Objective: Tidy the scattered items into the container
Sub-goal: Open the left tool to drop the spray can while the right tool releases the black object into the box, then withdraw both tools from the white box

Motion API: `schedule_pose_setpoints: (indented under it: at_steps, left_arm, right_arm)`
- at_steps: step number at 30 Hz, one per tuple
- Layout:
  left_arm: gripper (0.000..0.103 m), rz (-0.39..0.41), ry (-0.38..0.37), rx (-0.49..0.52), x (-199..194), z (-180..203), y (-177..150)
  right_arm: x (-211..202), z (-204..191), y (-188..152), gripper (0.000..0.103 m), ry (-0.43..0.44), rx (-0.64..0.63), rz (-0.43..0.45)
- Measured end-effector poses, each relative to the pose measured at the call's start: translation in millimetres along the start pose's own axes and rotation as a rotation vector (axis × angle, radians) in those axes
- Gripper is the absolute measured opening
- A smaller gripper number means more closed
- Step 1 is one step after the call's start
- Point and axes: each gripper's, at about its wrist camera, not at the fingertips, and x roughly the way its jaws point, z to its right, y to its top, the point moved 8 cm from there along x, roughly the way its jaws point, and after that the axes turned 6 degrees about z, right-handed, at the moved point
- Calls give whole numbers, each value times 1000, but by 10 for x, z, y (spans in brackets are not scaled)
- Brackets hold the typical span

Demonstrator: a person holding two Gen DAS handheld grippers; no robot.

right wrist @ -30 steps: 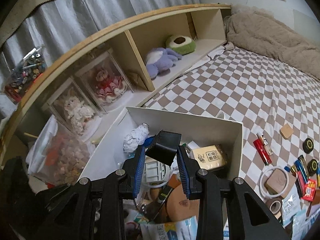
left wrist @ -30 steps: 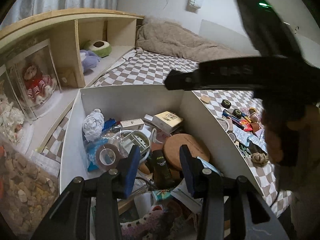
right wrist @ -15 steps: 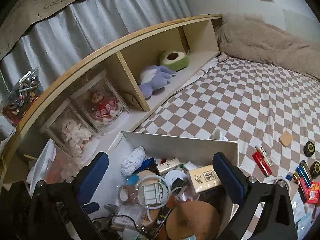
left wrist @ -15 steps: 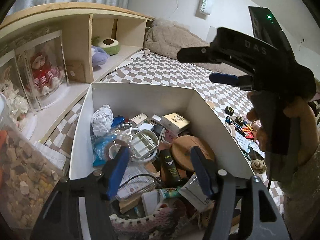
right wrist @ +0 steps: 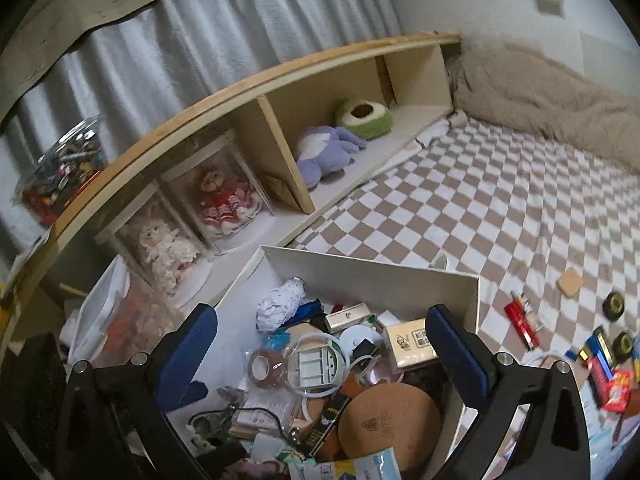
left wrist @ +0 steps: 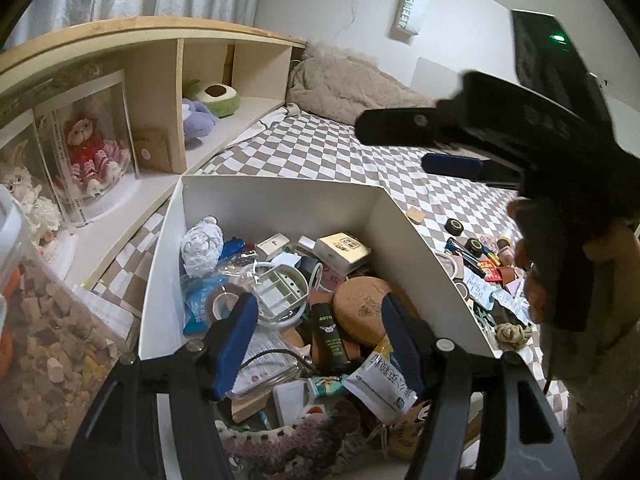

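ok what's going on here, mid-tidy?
A person holds tongs in each hand over the white box, already crowded with clutter. Both the left tongs and right tongs are open and empty; the left jaws have just been widening. More small items lie scattered on the checkered bedspread beside the box, not yet collected.

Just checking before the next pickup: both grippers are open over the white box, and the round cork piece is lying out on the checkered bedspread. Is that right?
Not quite. Both the left gripper and right gripper are open over the white box, but the round cork piece lies inside the box among the clutter, not out on the checkered bedspread. The right wrist view shows it clearly.
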Motion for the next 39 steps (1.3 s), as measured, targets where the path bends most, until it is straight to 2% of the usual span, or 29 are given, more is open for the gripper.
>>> schedule_pose_setpoints:
  at_steps: [1, 4, 7, 11, 26, 39]
  left_arm:
    - [79, 6, 3, -2, -23, 4, 11]
    - [86, 18, 6, -1, -93, 40, 36]
    - [103, 31, 3, -7, -146, 77, 58]
    - [103, 20, 9, -9, -195, 129, 60]
    - [103, 88, 32, -64, -409, 367, 90]
    - [103, 117, 47, -40, -692, 629, 74]
  right_arm:
    - [-43, -22, 5, 103, -5, -16, 11]
    - [-182, -47, 19, 103, -28, -53, 39]
    - [-286, -36, -23, 103, -32, -60, 33]
    - [-422, 5, -105, 103, -44, -77, 36]
    - [-920, 216, -436, 103, -69, -112, 33]
    - [-1495, 412, -594, 103, -139, -108, 80]
